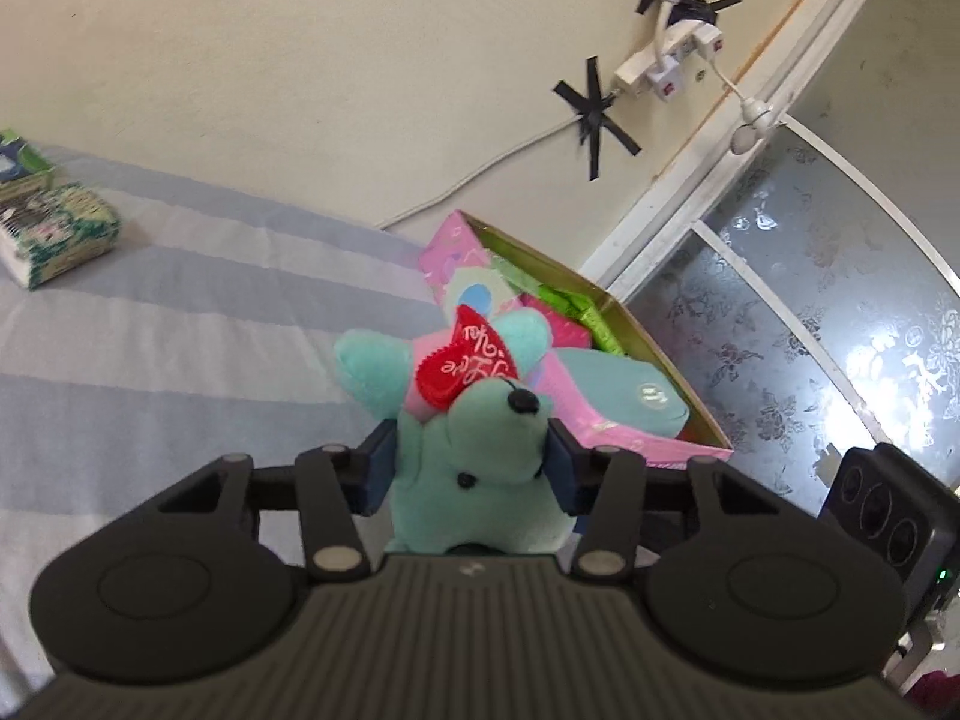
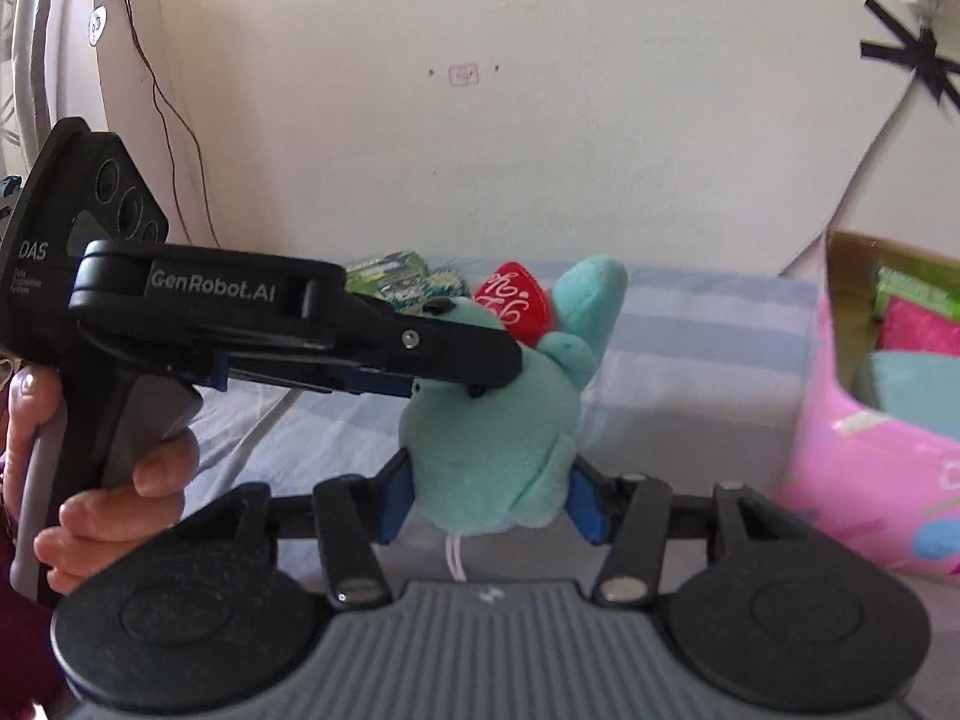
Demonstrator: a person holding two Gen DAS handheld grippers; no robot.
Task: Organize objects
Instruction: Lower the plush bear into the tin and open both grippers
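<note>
Your bed (image 1: 150, 324) wears a sheet striped pale blue and white. Directly on it lie two things — green-patterned packets (image 1: 54, 228) at the far left, and an open pink box (image 1: 600, 384) by the wall.

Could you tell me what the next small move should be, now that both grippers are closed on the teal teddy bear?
Probably the right gripper should open. The teal teddy bear is pinched at the head by the left gripper and at the body by the right one, and the open pink box lies just ahead of the left gripper, so that one seems better placed to carry the bear in alone.
</note>
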